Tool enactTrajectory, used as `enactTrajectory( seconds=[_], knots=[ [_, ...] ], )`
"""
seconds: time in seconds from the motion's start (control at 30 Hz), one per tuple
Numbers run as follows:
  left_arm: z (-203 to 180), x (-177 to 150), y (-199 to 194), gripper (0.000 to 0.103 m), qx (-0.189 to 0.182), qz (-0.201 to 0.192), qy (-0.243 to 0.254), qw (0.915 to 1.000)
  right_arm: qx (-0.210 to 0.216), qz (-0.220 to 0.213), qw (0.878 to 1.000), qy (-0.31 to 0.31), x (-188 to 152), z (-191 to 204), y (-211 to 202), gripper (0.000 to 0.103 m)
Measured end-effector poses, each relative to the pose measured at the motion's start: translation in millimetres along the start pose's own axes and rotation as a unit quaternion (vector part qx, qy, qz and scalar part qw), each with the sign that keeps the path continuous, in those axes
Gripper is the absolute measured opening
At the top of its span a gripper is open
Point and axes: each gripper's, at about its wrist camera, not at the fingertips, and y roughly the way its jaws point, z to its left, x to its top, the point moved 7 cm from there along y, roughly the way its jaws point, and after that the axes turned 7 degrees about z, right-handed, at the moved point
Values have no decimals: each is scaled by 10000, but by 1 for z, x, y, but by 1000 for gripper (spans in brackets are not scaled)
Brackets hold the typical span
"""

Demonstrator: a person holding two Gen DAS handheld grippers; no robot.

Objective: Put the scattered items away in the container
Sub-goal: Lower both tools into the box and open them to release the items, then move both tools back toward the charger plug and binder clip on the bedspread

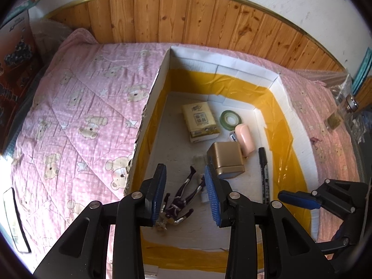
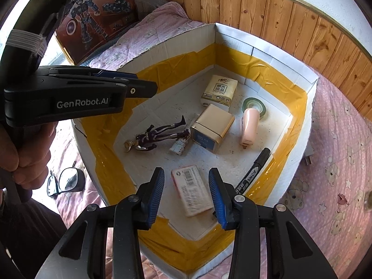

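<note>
A white cardboard box (image 1: 302, 125) lined with yellow tape sits on a pink quilt; it also shows in the right wrist view (image 2: 311, 97). Inside lie a tissue pack (image 1: 201, 122), a green tape roll (image 1: 230, 119), a pink stapler (image 1: 245, 140), a gold tin (image 1: 226, 161), a black marker (image 1: 265, 174) and a dark purple figurine (image 1: 183, 197). My left gripper (image 1: 186, 193) is open and empty above the figurine. My right gripper (image 2: 187, 196) is open and empty above a pink-edged card pack (image 2: 191, 189) on the box floor.
Glasses (image 2: 62, 182) lie on the quilt left of the box. A robot toy box (image 2: 95, 16) stands at the back left. A glass bottle (image 1: 341, 109) stands at the right. A wooden panel wall (image 1: 209, 18) is behind the bed. A phone (image 1: 16, 220) lies at the left edge.
</note>
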Motion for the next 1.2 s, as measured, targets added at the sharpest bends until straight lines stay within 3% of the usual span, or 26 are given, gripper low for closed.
enactTrajectory(
  seconds=[0.2,0.37,0.53,0.67,0.77,0.87,1.03,1.2],
  knots=[
    [-13,9,-18,36,-122,-277,-15,9995,206,-297,9993,126,0,-2,-9,42],
    [-35,22,-47,36,-350,-911,53,9952,465,-1192,9917,141,-2,-1,-40,42],
    [-60,30,-68,36,-737,-1223,110,9897,354,-1950,9798,268,-10,-20,-73,42],
    [-81,31,-77,36,-894,-1320,284,9868,126,-2316,9700,726,-19,-64,-90,42],
    [-94,32,-78,36,-963,-1302,368,9861,-114,-2176,9693,1140,-24,-107,-81,42],
    [-106,33,-74,36,-1031,-1238,447,9859,-436,-1774,9729,1417,-28,-148,-50,42],
    [-120,34,-64,36,-1131,-1130,515,9858,-795,-957,9835,1310,-19,-191,16,42],
    [-133,39,-56,36,-1249,-1094,582,9844,-1165,-759,9862,902,6,-216,55,42]
  ],
)
